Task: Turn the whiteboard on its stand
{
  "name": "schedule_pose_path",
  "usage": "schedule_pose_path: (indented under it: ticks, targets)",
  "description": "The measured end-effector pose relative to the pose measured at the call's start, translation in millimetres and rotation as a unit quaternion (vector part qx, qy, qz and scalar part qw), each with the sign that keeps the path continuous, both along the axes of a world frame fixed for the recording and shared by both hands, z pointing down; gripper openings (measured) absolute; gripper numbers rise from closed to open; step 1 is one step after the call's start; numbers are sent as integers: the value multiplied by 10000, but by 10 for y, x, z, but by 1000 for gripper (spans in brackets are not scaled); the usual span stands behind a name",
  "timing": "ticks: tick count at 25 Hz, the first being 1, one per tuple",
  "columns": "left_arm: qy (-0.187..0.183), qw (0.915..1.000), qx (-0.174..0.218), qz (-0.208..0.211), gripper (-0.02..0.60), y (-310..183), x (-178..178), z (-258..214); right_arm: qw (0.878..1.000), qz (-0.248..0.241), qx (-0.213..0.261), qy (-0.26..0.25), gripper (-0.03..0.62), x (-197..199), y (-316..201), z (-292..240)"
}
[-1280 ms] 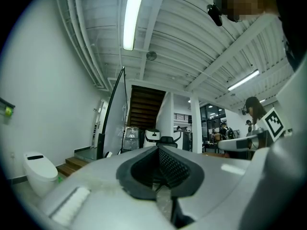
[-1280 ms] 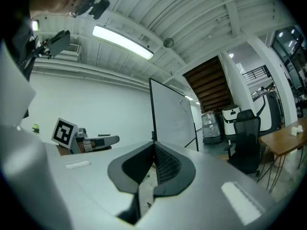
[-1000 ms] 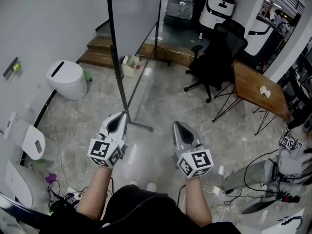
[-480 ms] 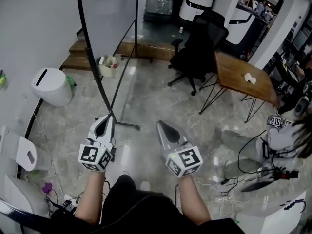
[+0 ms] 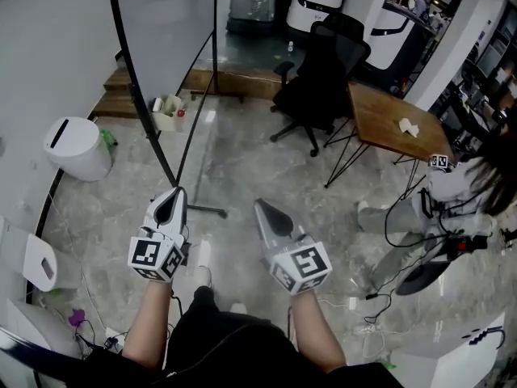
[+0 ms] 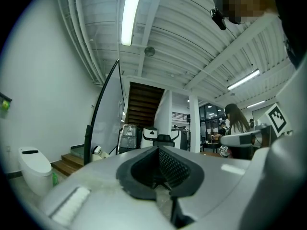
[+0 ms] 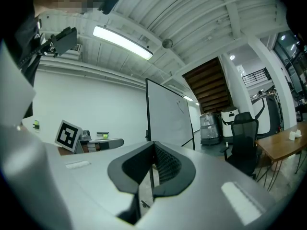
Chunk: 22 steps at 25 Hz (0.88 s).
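Observation:
The whiteboard [image 5: 166,23] stands upright at the top left of the head view, its black frame edge [image 5: 141,99] running down to a stand foot [image 5: 206,210] on the floor. My left gripper [image 5: 172,194] is shut and empty, its tip just short of that frame edge and apart from it. My right gripper [image 5: 260,207] is held beside it to the right, also shut on nothing. In the left gripper view the left gripper [image 6: 158,150] points at the whiteboard [image 6: 111,123] ahead to the left. The right gripper [image 7: 153,145] faces the whiteboard [image 7: 168,114] straight ahead.
A black office chair [image 5: 319,63] and a wooden table [image 5: 388,120] stand to the right of the board. A white bin [image 5: 73,148] sits at the left, wooden steps [image 5: 121,83] behind. A person [image 5: 452,200] with grippers sits at the right; cables [image 5: 363,309] trail on the floor.
The view has swung right, so the whiteboard frame now sits further left in the picture. Both grippers stay shut side by side. The person at the right has come further into view.

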State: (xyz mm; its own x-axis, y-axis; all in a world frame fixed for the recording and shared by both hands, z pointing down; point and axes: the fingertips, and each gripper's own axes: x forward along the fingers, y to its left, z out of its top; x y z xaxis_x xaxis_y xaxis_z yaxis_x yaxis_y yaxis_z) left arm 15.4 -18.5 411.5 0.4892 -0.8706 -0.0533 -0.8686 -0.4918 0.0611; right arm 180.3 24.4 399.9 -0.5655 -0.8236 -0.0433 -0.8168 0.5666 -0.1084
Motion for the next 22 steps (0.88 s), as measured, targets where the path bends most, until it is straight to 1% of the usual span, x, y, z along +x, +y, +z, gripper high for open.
schedule_pose_path:
  ticks: [2, 9, 15, 22]
  targets:
    - [-13, 10000, 0, -53, 2, -126, -96, -19, 10000, -55, 12, -20, 9, -91, -138, -37]
    - [-44, 9993, -60, -356, 2, -665, -633, -21, 9995, -305, 42, -7, 9, -580, -736, -111]
    - [-52, 9984, -66, -552, 2, -1213, -1156, -63, 9995, -327, 50, 0, 9, -1005, -1276, -178]
    - [-148, 9979, -41, -623, 3, -1896, -1704, -51, 9995, -288, 100, 127, 9, -1514, -1865, -214]
